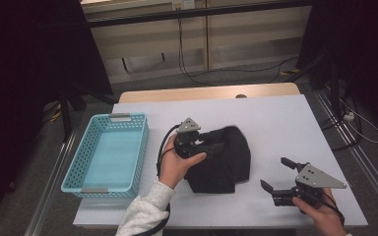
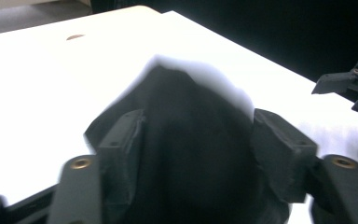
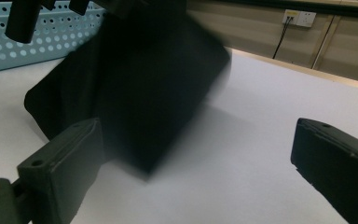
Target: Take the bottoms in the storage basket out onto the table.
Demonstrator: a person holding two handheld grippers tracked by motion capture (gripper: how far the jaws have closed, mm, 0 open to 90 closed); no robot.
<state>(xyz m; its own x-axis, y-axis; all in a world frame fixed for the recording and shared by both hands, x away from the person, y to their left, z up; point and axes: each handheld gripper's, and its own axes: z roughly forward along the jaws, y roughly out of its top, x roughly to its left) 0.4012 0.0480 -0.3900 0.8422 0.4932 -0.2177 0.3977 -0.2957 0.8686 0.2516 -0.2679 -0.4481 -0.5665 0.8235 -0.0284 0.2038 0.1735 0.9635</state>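
A black cloth (image 1: 221, 160) lies bunched on the white table (image 1: 275, 123), its upper part blurred. My left gripper (image 1: 202, 140) reaches into the cloth's left top from a hand in a white sleeve. In the left gripper view the cloth (image 2: 191, 140) sits between the two spread jaws of my left gripper (image 2: 200, 119), and the pads do not seem to press on it. My right gripper (image 1: 275, 173) rests low at the front right, open and empty, pointing left toward the cloth. In the right gripper view the cloth (image 3: 158, 84) lies a short way beyond the wide jaws of my right gripper (image 3: 198, 135).
A light blue perforated basket (image 1: 110, 118) stands empty at the table's left side, its wall (image 3: 51, 37) behind the cloth in the right gripper view. Bare white table stretches behind and right of the cloth. Cables run over the floor beyond the far edge.
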